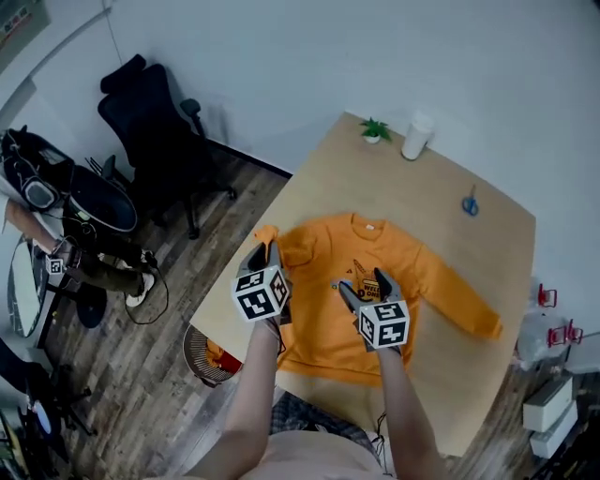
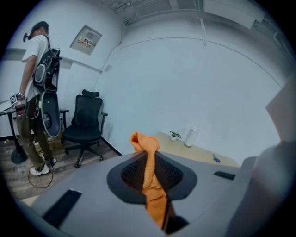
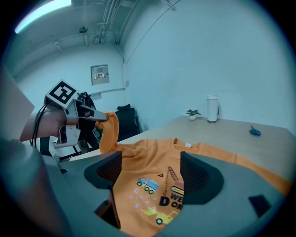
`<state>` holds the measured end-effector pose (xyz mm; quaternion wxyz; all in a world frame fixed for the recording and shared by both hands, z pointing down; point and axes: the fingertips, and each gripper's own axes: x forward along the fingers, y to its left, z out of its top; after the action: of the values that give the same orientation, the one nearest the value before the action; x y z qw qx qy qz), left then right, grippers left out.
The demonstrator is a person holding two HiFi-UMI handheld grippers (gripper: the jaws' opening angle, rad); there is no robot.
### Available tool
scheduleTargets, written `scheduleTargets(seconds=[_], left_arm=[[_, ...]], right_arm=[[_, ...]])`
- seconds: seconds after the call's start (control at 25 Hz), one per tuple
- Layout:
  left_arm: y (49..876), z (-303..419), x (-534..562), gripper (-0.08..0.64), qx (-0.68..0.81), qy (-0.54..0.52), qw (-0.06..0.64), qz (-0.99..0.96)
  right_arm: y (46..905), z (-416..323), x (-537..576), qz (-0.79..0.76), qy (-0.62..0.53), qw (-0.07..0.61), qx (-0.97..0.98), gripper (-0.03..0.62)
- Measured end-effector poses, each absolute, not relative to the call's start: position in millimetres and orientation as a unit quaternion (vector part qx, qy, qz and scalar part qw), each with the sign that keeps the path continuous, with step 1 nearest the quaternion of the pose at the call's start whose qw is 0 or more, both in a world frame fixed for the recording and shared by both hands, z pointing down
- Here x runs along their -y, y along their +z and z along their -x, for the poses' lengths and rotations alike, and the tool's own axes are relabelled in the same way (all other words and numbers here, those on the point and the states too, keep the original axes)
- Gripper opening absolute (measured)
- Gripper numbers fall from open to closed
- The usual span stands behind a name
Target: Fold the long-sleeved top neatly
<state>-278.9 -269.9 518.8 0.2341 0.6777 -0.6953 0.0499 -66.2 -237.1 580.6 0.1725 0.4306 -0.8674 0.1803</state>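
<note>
A: What lies out past the left claw [image 1: 266, 249]?
B: Dark wood-plank floor [image 1: 141, 375] off to its left, and ahead on that same side a black office chair [image 1: 155, 131], close to the pale wall [image 1: 375, 47].
A: And ahead of the right claw [image 1: 367, 286]?
B: The light wooden table [image 1: 422, 187] reaches to its far edge. A small potted plant [image 1: 374, 129] and a white cylinder [image 1: 417, 137] stand there, near the wall.
A: Any light?
B: A bright strip [image 3: 44, 14] on the ceiling, high and left of the right claw, beside exposed pipes [image 3: 108, 21] — with a small wall panel [image 3: 100, 74] lower down.
</note>
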Motion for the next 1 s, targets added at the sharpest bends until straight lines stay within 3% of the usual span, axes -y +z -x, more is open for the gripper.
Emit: scheduleTargets(seconds=[0.52, 1.0], left_arm=[[510.7, 91.4, 333.0, 0.044, 0.564, 0.08, 0.208, -0.795], [571.9, -41.4, 313.2, 0.044, 0.443, 0.169, 0.204, -0.857]], right_arm=[[585.2, -66.3, 229.7, -0.533, 0.204, 0.161, 0.805, 0.383], [597.6, -138.3, 217.6, -0.585, 0.226, 0.15, 0.765, 0.383]])
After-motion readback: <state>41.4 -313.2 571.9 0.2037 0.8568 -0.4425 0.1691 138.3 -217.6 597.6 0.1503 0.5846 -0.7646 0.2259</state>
